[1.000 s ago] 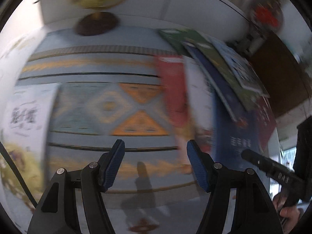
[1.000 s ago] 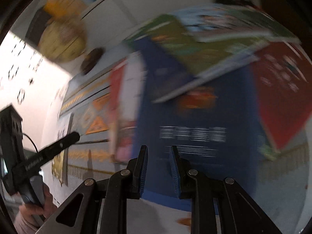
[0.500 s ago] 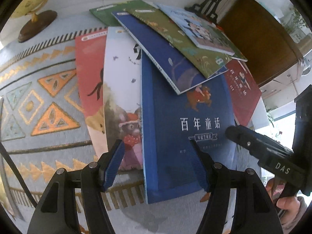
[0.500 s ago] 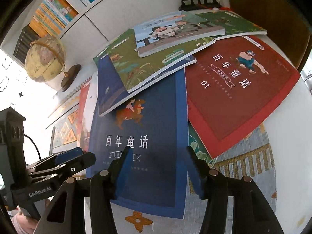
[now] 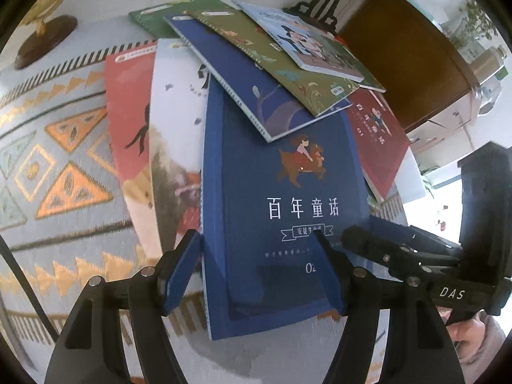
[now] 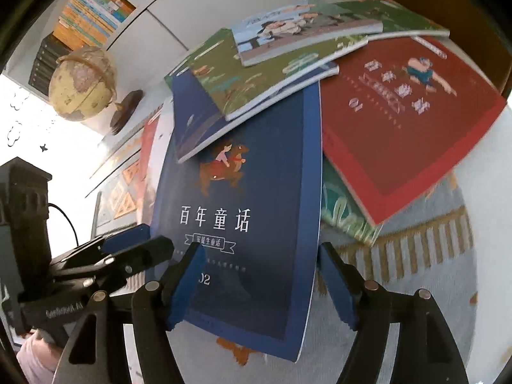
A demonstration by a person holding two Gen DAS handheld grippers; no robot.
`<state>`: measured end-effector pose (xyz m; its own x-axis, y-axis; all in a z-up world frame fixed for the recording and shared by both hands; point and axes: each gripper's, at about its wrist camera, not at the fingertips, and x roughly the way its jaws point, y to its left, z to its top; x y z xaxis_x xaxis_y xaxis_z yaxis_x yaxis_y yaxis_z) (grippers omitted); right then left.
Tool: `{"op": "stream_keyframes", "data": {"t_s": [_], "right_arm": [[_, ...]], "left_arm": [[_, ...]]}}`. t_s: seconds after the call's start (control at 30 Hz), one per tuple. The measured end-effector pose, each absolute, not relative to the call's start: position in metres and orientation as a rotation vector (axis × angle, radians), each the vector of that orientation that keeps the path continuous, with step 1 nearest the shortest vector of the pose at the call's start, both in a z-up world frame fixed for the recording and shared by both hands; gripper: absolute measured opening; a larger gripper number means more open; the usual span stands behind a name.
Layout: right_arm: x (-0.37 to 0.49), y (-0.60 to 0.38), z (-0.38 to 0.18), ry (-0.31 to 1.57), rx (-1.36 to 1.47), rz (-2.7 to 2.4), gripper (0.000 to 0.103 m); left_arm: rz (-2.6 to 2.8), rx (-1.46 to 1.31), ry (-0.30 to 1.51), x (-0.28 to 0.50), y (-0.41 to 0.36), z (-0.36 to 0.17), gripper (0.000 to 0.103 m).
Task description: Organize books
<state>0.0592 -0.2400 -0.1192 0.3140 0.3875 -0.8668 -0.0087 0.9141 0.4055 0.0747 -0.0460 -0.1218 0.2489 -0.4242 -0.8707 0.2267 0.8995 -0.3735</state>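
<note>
Flat, stiff, slick-covered blue book, pinned by 2 others: best pinched at near edge; left tool and right tool open, the right's jaws just widened astride it.

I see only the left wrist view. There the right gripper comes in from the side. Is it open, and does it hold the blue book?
Observer: It is open. The right gripper has just been opening its jaws. The right edge of the blue book lies between them, not pressed.
Operator: Does something lie under the red book?
Observer: Yes, a green leaf-patterned book shows from under the red book.
Operator: Where could the books go?
Observer: A bookshelf with upright books stands behind the globe.
</note>
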Motion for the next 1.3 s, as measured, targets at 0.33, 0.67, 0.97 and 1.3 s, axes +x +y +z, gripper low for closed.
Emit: {"op": "stream_keyframes", "data": {"t_s": [0.33, 0.67, 0.97, 1.3], "right_arm": [[0.012, -0.226, -0.122, 1.265, 0.333, 0.36, 0.078], [0.012, -0.22, -0.123, 1.181, 0.272, 0.379, 0.084], [0.012, -0.23, -0.126, 1.159, 0.419, 0.386, 0.092], [0.002, -0.241, -0.1, 1.081, 0.6, 0.509, 0.08]], "left_arm": [[-0.474, -0.191, 1.283, 0.011, -0.027, -0.129, 0.067], [-0.297, -0.106, 1.227, 0.027, -0.026, -0.133, 0.067], [-0.376, -0.222, 1.235, 0.027, -0.033, -0.127, 0.064], [-0.402, -0.259, 1.172, 0.017, -0.006, -0.096, 0.064]]}}
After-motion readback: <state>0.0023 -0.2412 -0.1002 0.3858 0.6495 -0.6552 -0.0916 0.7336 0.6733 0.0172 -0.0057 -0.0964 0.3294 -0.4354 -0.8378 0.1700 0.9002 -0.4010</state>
